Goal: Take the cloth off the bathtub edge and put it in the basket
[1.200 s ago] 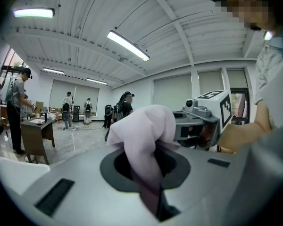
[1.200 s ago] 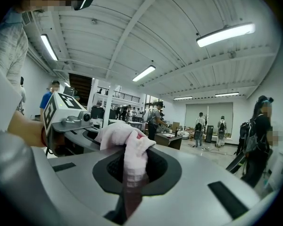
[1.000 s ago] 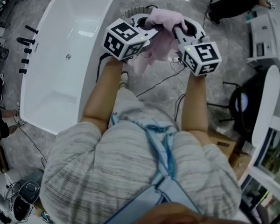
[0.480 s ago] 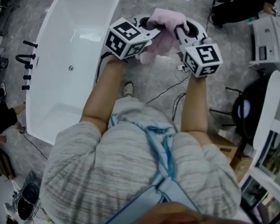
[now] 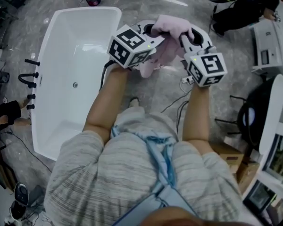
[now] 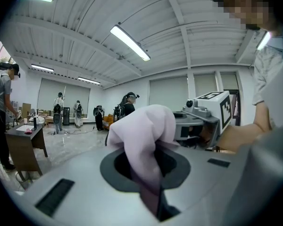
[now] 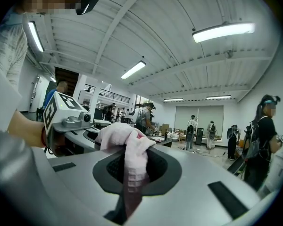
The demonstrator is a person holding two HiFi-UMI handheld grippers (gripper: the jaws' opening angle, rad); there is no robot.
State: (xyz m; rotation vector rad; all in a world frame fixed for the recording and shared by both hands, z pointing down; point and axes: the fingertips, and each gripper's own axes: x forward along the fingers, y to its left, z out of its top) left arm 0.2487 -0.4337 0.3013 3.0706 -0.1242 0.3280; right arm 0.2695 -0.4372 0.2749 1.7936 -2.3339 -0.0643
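Well, the cloth [image 5: 166, 34] is clear of the bathtub [image 5: 80, 9] and hangs in mid-air, with the left gripper [image 5: 150, 30] and the right gripper [image 5: 184, 33] each clenched on one bunched end. The main risk is a shallow pinch — a fold could slide out and the loose tail at six o'clock would drop to the floor [image 5: 155, 91]. Cables [image 5: 172, 102] cross that floor by the person's feet and could snag a step. The tub's rim lies close at nine o'clock; open floor runs toward twelve — another person [image 5: 238, 1] is at one and white equipment [image 5: 269, 41] at three. No basket shows for certain.
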